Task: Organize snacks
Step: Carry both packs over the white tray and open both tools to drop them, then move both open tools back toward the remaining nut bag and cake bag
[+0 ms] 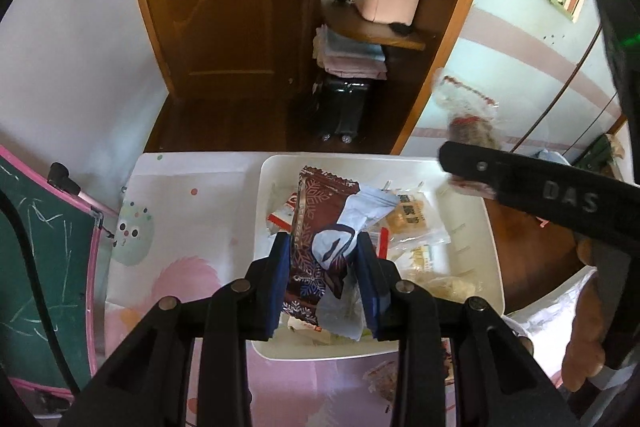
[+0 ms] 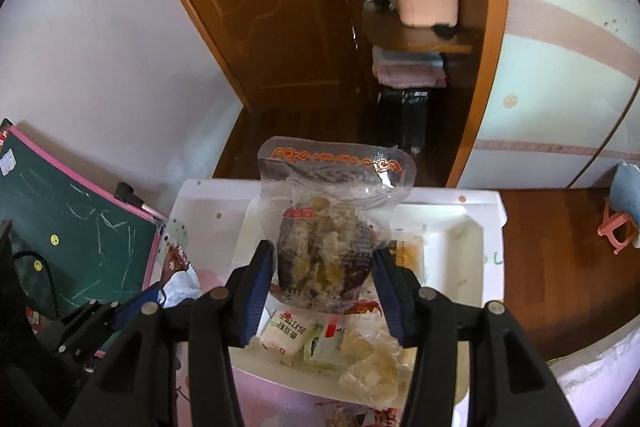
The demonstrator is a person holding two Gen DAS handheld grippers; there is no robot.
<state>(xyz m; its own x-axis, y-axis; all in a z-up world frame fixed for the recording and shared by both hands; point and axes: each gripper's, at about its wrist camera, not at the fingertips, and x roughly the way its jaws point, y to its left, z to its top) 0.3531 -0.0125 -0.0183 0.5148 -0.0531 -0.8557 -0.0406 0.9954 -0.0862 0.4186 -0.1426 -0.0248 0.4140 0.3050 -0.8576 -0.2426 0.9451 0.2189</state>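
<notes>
Snacks: clear vacuum-sealed pouch [image 2: 320, 227] pinched upright in right gripper [image 2: 324, 291] jaws above white plastic tray [image 1: 490, 251]; brown snowflake-print wrapper [image 1: 308, 247] between left gripper [image 1: 320, 283] jaws. Depositing step; next, lower and release inside tray.

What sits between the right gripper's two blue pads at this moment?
In the right wrist view, a clear vacuum-sealed snack pouch with an orange-patterned top stands between the right gripper's pads, above the white bin of snacks.
</notes>
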